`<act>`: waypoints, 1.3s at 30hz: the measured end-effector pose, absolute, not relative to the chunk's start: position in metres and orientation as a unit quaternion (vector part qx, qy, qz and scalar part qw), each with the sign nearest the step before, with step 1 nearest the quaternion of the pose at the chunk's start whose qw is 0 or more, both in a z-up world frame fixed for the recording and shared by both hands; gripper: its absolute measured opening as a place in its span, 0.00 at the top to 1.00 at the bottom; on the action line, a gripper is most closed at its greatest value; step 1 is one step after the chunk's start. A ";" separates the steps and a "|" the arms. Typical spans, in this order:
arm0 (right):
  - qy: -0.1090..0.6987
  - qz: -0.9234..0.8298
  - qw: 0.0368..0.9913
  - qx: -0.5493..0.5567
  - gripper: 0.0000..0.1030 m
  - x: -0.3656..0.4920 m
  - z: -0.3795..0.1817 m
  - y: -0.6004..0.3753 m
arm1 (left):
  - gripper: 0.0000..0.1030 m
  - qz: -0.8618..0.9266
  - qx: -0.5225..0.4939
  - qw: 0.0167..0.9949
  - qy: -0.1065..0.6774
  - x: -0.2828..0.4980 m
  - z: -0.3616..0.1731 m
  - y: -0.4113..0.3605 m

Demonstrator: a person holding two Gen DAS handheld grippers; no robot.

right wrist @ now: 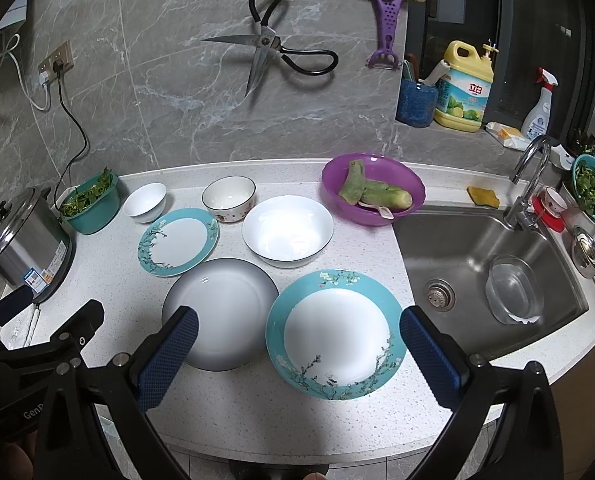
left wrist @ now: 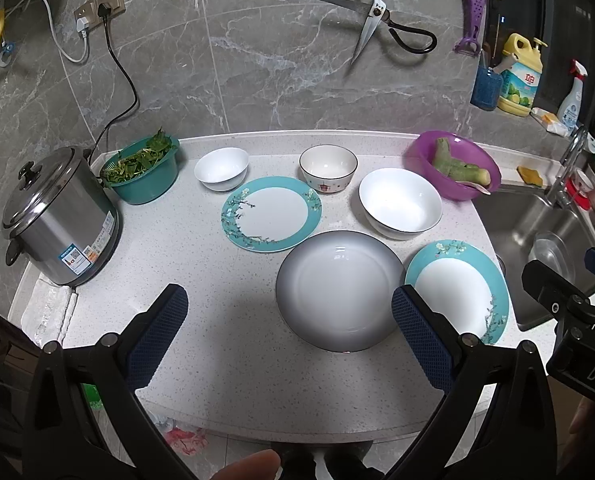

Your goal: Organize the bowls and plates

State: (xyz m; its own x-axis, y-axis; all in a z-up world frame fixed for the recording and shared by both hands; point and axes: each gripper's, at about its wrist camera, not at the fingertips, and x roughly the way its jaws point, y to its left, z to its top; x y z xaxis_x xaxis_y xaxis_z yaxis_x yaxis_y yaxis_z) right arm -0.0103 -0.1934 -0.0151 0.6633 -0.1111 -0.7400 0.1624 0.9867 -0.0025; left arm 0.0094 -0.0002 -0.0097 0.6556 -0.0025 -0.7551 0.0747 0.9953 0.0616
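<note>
On the speckled counter lie a grey-rimmed white plate (left wrist: 340, 291) (right wrist: 220, 314), a teal floral plate (left wrist: 271, 213) (right wrist: 178, 241) behind it and a second teal floral plate (left wrist: 459, 290) (right wrist: 336, 334) to its right. Behind stand a large white bowl (left wrist: 400, 203) (right wrist: 288, 231), a small white bowl (left wrist: 221, 169) (right wrist: 145, 201) and a dark-rimmed patterned bowl (left wrist: 328, 169) (right wrist: 229, 198). My left gripper (left wrist: 289, 312) hovers open over the counter's front, its right finger at the grey plate's edge. My right gripper (right wrist: 299, 332) is open, straddling the near teal plate.
A steel rice cooker (left wrist: 59, 216) and a teal basin of greens (left wrist: 143, 170) stand at the left. A purple basin with peeled vegetable (right wrist: 373, 194) sits by the sink (right wrist: 485, 272), which holds a glass bowl. Scissors (right wrist: 265, 50) hang on the wall. A folded cloth (left wrist: 49, 312) lies front left.
</note>
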 end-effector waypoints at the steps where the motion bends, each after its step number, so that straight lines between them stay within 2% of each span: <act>1: 0.403 -0.075 0.911 0.032 0.00 -0.010 -0.015 -0.193 | 0.00 -0.021 0.044 0.909 0.415 0.010 -0.010 0.000; 29: 0.406 -0.074 0.910 0.031 0.00 -0.004 -0.013 -0.196 | 0.00 -0.019 0.043 0.906 0.421 0.022 -0.022 0.002; 39: 0.414 -0.068 0.907 0.033 0.00 0.008 -0.023 -0.197 | 0.00 -0.024 0.034 0.897 0.441 0.037 -0.043 0.003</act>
State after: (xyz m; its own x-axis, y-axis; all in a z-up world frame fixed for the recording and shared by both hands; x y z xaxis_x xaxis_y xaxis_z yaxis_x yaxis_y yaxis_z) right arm 0.0076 -0.1973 -0.0231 0.6486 -0.0962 -0.7550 0.1505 0.9886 0.0034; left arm 0.0371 0.0030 -0.0431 0.6101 -0.0130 -0.7922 0.0722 0.9966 0.0393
